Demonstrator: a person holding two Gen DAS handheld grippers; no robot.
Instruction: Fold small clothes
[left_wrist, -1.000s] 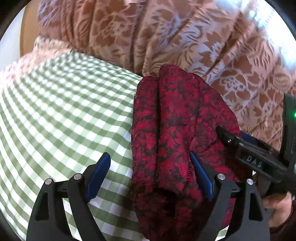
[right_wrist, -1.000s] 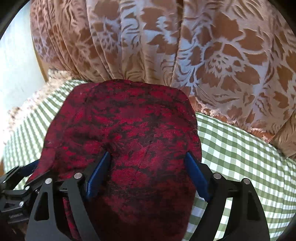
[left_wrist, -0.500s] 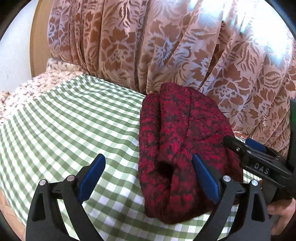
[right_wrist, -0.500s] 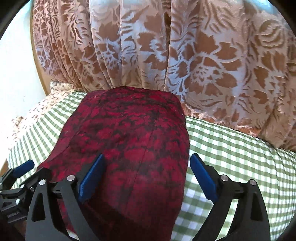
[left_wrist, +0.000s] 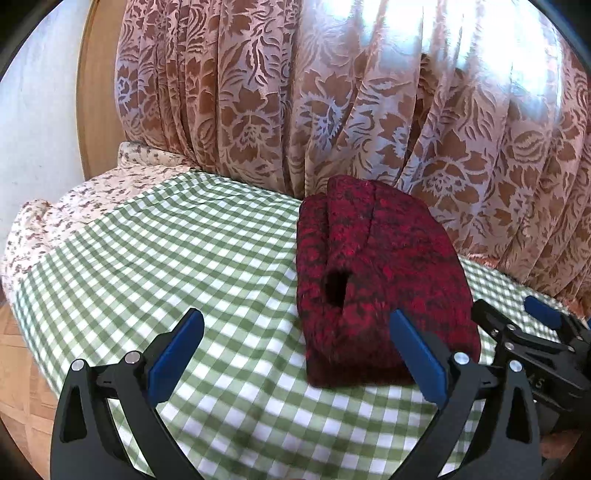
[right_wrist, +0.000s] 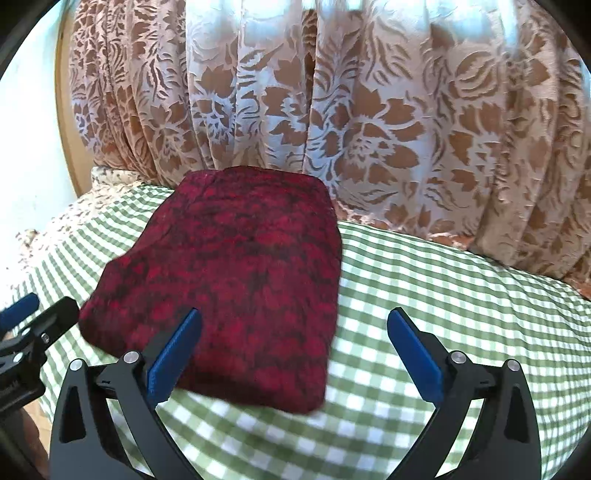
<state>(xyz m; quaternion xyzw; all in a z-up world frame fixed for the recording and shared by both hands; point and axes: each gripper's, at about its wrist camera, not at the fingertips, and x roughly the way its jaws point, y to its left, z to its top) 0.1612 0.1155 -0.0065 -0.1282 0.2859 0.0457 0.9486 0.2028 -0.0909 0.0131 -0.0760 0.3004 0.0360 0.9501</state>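
Both claws have backed away from the folded red garment (left_wrist: 384, 280) since a second ago, jaws opening with nothing between them. Left claw (left_wrist: 295, 350) now hangs over bare green-checked table (left_wrist: 184, 258), the bundle at its one o'clock; right claw (right_wrist: 295, 350) has it at eleven o'clock. Garment rests compact against the floral curtain (right_wrist: 369, 129), seemingly parked at the far edge to keep working space free.

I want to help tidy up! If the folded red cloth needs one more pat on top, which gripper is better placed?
Probably the right gripper: the red cloth lies almost straight ahead of it. The left gripper mostly faces bare green checked cover. Both are opening, holding nothing.
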